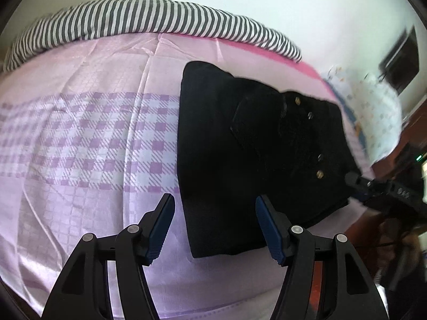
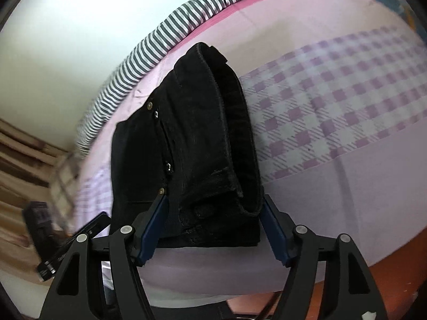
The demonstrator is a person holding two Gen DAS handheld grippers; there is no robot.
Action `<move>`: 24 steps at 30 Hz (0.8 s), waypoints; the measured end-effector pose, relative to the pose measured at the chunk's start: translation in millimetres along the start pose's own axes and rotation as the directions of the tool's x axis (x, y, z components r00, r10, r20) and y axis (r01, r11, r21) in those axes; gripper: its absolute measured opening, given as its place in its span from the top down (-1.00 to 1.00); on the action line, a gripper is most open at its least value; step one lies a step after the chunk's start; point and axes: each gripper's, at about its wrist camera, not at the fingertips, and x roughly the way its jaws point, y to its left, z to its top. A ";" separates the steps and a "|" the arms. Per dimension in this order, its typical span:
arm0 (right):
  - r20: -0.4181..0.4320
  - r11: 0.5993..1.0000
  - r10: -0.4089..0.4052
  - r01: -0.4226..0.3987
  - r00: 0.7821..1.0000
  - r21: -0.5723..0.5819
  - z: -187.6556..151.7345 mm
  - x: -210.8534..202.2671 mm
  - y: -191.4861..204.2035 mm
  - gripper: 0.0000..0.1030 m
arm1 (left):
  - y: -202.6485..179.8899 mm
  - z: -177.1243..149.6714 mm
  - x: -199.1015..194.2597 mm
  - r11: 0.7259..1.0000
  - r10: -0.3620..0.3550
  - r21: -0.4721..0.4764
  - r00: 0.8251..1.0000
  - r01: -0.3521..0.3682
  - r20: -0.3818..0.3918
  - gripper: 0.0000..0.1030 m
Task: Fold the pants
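Spreading across both views, a pink bed sheet [image 1: 80, 138] with a purple checked band is covering the bed, with a striped grey-and-white cloth [image 1: 133, 18] lying along its far edge. Black pants [image 1: 240, 146], folded into a compact stack with rivets showing, are lying on the sheet right of centre in the left wrist frame. The left gripper [image 1: 214, 226] is hovering with fingers apart over the stack's near corner, while the right gripper [image 2: 214, 226] is straddling the stack's near end in the lower centre of its frame, fingers spread and not pressing.
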 end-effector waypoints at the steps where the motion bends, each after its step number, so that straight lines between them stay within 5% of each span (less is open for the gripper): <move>1: -0.007 1.000 0.027 -0.027 1.000 0.010 2.2 0.3 -3.8 -0.30 | 4.7 2.2 -0.7 1.000 -0.020 -0.015 1.000 0.019 -0.003 -0.24; 12: -0.061 0.993 0.119 -0.117 0.991 0.033 21.2 4.8 -28.0 -0.30 | 37.6 20.0 20.5 0.969 -0.174 -0.193 0.980 0.153 -0.097 -0.24; 24: -0.170 0.971 0.235 -0.241 0.957 -0.015 43.9 29.8 -15.5 -0.36 | 30.6 42.6 41.8 0.973 -0.193 -0.157 0.971 0.171 -0.139 -0.24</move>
